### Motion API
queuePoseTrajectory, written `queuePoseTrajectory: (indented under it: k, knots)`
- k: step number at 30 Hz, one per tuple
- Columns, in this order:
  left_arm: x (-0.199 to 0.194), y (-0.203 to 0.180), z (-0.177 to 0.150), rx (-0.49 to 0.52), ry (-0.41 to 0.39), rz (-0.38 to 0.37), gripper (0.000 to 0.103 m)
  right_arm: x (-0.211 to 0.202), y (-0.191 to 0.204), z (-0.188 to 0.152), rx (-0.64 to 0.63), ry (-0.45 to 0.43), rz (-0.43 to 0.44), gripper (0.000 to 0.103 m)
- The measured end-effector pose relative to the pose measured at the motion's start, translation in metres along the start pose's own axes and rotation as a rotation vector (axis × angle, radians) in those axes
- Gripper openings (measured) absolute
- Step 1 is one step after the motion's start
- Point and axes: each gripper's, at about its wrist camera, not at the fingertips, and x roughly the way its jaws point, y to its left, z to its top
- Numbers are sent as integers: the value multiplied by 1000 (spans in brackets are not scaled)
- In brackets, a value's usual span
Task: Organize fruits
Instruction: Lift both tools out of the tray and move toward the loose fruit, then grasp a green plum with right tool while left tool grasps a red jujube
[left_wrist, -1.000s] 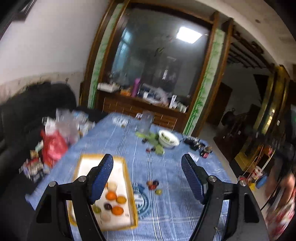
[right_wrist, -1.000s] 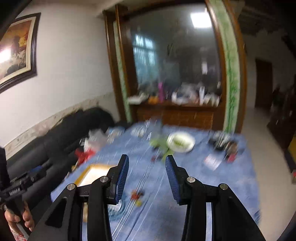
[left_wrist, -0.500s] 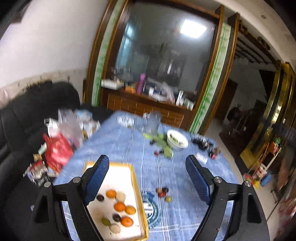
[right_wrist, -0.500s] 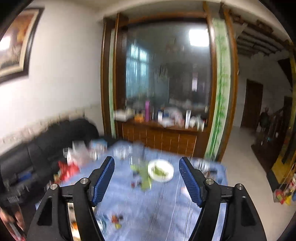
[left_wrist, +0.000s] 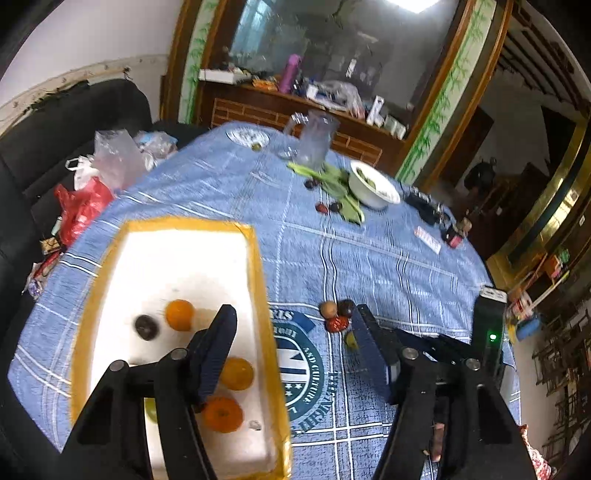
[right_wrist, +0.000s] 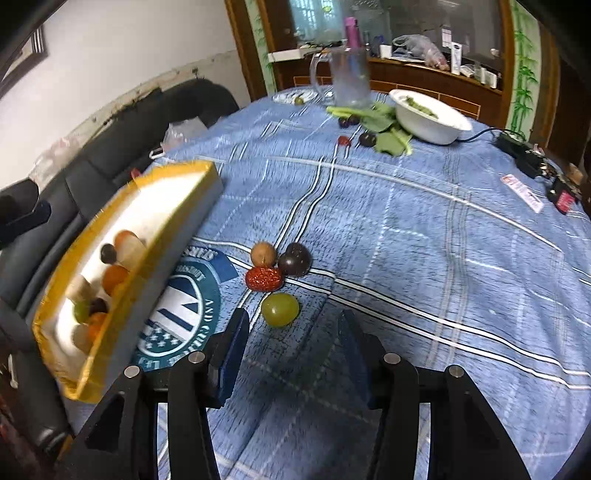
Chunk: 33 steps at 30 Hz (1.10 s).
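Several loose fruits lie together on the blue checked cloth: a green grape (right_wrist: 280, 309), a red fruit (right_wrist: 264, 278), a brown one (right_wrist: 263, 254) and a dark plum (right_wrist: 294, 259). My right gripper (right_wrist: 293, 350) hovers low just short of the grape, jaws closing with nothing between them. The same cluster (left_wrist: 334, 315) shows in the left wrist view. A yellow-rimmed white tray (left_wrist: 184, 223) holds oranges (left_wrist: 180, 314) and a dark plum (left_wrist: 146, 327). My left gripper (left_wrist: 295, 347) straddles the tray's right rim, jaws closing on nothing. The tray (right_wrist: 170, 171) sits left of the cluster.
Farther back stand a white bowl (right_wrist: 428, 114), a glass mug (right_wrist: 349, 77) and green leaves (right_wrist: 384, 129) with more small fruits (right_wrist: 367, 139). A black sofa (left_wrist: 74, 118) with plastic bags (left_wrist: 110, 158) borders the table's left. Small items (right_wrist: 524, 151) lie at the far right.
Both grippers have dropped toward the table and tipped downward, so the cloth and fruit fill the views. Both pairs of jaws stand narrower than half a second ago.
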Motion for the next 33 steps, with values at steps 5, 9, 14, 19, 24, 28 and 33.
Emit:
queuePoseTrajectory:
  k: [5, 9, 14, 19, 24, 28, 33]
  knots:
    - [34, -15, -1, -3, 63, -24, 64, 27, 7, 9, -42, 19, -16, 54]
    - [61, -26, -5, 0, 116, -27, 64, 39, 10, 8, -72, 21, -26, 32]
    - [86, -36, -11, 6, 173, -38, 64, 22, -8, 2, -15, -23, 15, 25]
    - [113, -46, -17, 20, 218, -28, 64, -3, -41, -7, 73, -109, -21, 25]
    - [138, -55, -20, 57, 245, 19, 47, -1, -70, -13, 191, -111, 36, 24]
    - [156, -58, -25, 80, 264, 55, 41, -3, -76, -14, 219, -116, 47, 24]
    - [159, -64, -27, 123, 220, 91, 41, -1, -75, -14, 221, -104, 60, 24]
